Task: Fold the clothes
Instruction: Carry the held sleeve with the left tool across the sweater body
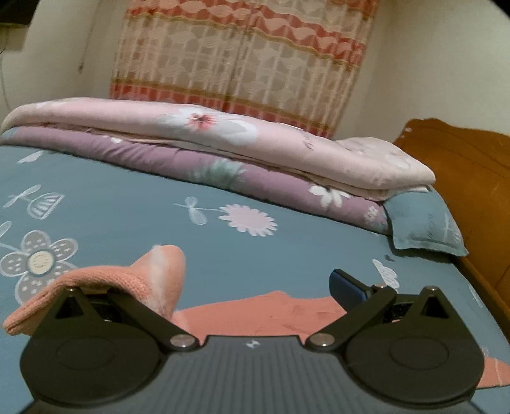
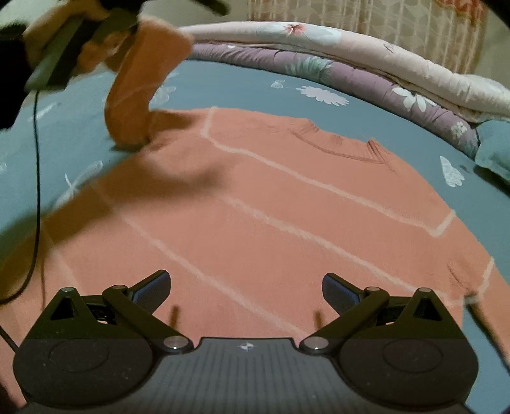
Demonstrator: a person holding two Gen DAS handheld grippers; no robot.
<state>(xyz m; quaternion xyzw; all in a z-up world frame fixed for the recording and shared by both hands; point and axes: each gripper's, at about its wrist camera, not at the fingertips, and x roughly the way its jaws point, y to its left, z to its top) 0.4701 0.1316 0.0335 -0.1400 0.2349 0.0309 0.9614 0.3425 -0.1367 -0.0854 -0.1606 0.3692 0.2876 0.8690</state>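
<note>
Looking down my right gripper [image 2: 245, 288] first: its jaws are spread wide with nothing between them, hovering just over the lower part of the sweater [image 2: 271, 207]. That sweater is salmon-orange with thin pale stripes, lying mostly flat in the middle of the bed [image 2: 242, 89], collar toward the far edge where the bedding is piled.

My left gripper [image 1: 255, 286] is the weird one. Its jaws are apart too, but the sleeve [image 1: 153, 280] is draped over the left finger, so that finger is hidden and only the right pad shows. From the right wrist view you can see the sleeve [image 2: 137, 89] lifted up off the bed near the far left part of the sweater, hanging from the left gripper [image 2: 79, 41] with a hand [image 2: 47, 25] on its handle. Whether the cloth is pinched or just hooked over the finger, I can't tell.

Along the far edge of the bed there's a folded pink quilt [image 1: 223, 137] stacked on a purple quilt [image 1: 191, 165], a blue pillow [image 1: 427, 226] at the far right corner beside the wooden headboard [image 1: 462, 165], and a patterned curtain [image 1: 242, 57] behind it all. A black cable [image 2: 36, 191] hangs at the left.
</note>
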